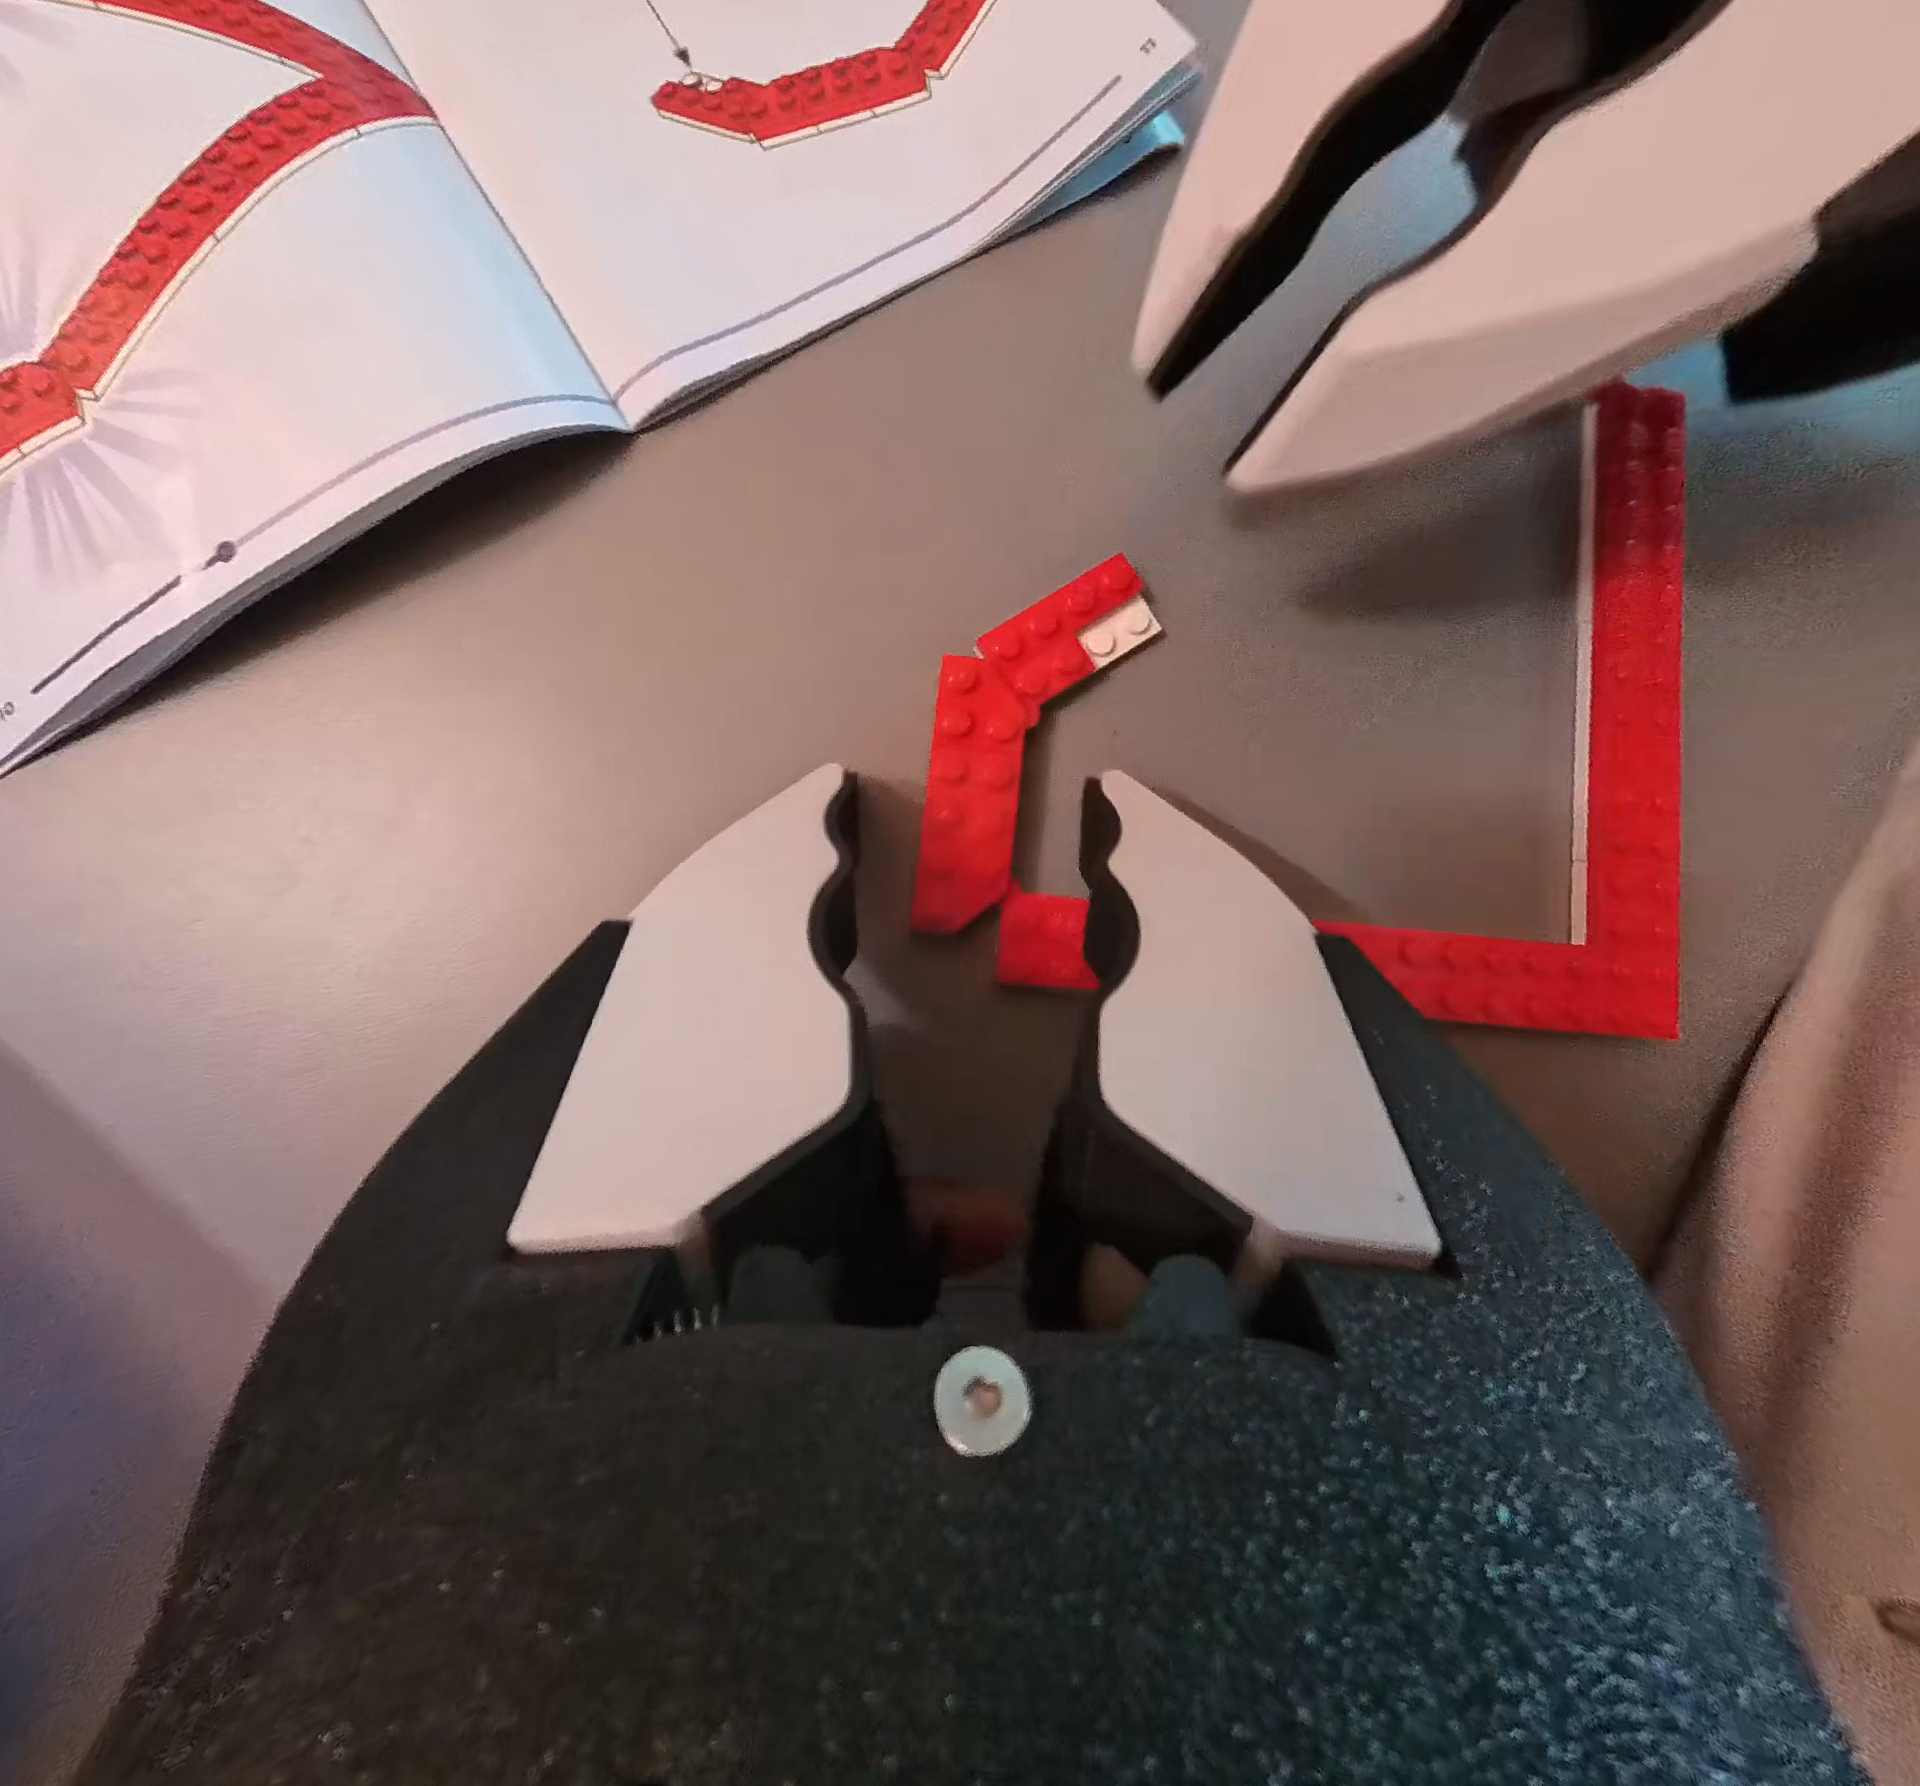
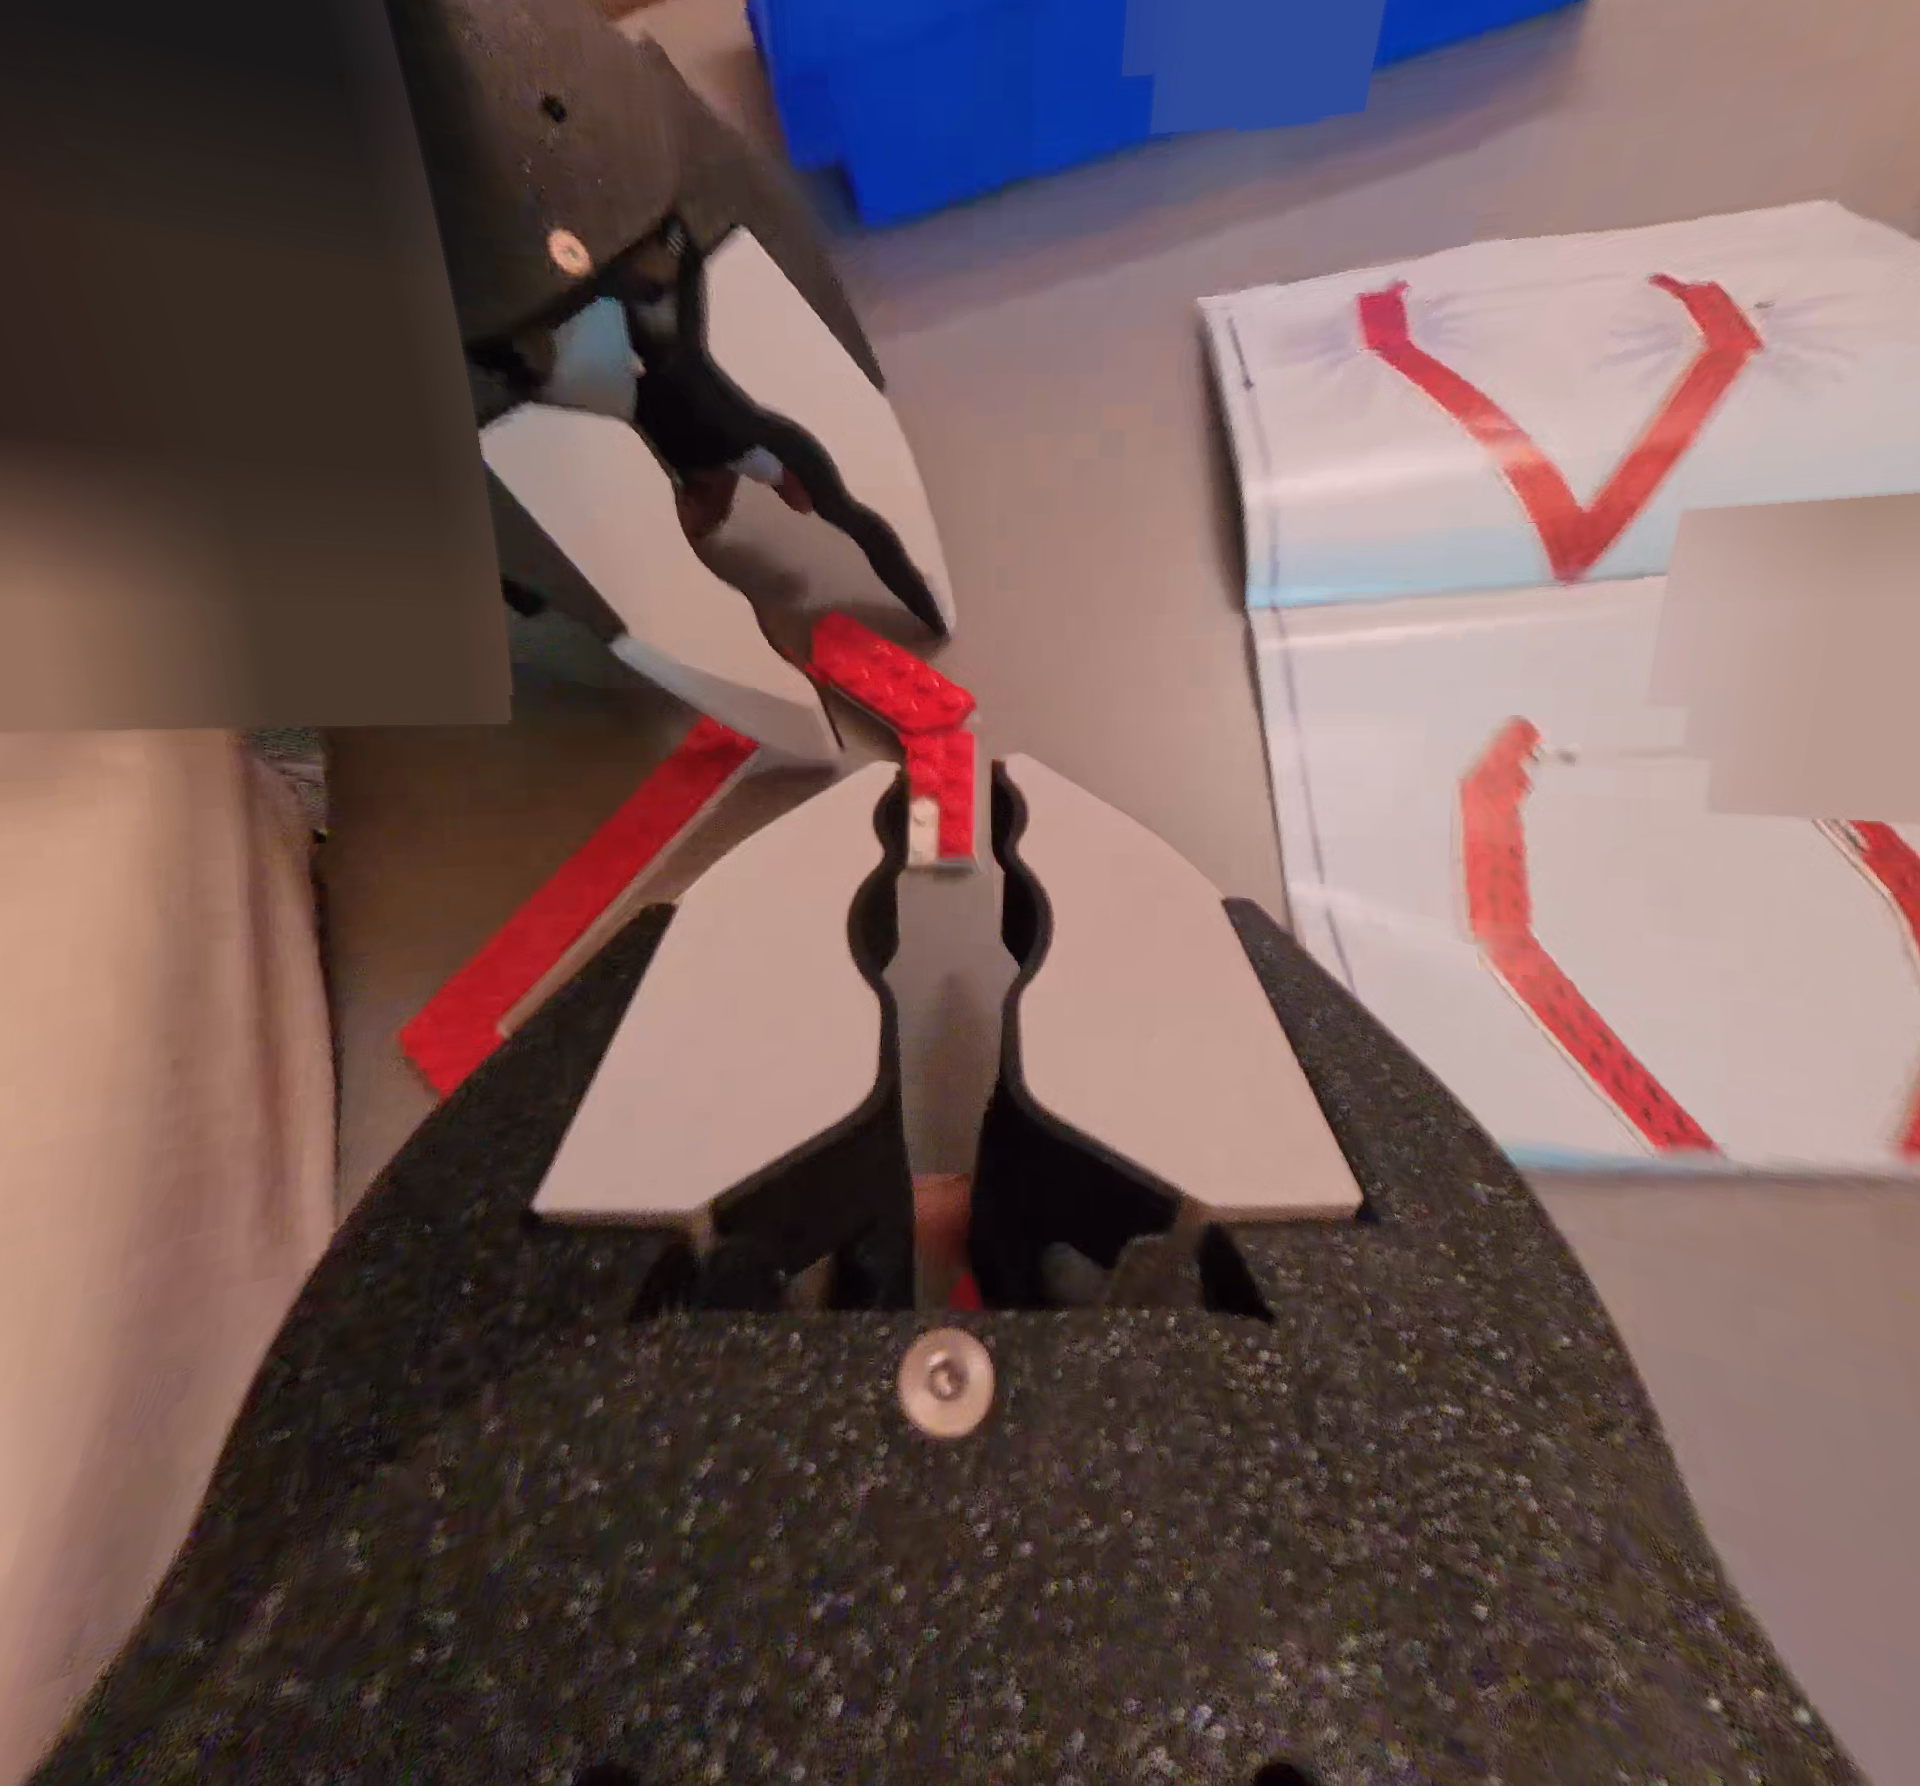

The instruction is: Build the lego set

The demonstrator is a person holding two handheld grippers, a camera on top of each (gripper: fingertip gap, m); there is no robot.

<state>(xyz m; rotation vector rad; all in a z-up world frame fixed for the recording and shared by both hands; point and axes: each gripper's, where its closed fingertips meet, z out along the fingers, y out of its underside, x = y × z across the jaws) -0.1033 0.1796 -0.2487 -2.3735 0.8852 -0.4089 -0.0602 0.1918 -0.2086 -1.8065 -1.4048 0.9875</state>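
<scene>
The bent red strip (image 1: pixel 1013 760) lies flat on the table (image 1: pixel 623 697). My left gripper (image 1: pixel 971 791) straddles its near end, fingers parted, gripping nothing (apparently to steady it). My right gripper (image 1: pixel 1195 432) hovers nearly closed, empty. Booklet (image 1: pixel 727 209) open alongside for reference.

Soft, even indoor light is falling on the grey table (image 1: pixel 644 656), casting only faint shadows. The right wrist view is blurring throughout, and wide-angle distortion is bending both views' edges.

Left hand-held gripper (image 1: pixel 971 827) parted; right (image 2: pixel 945 806) parted
</scene>
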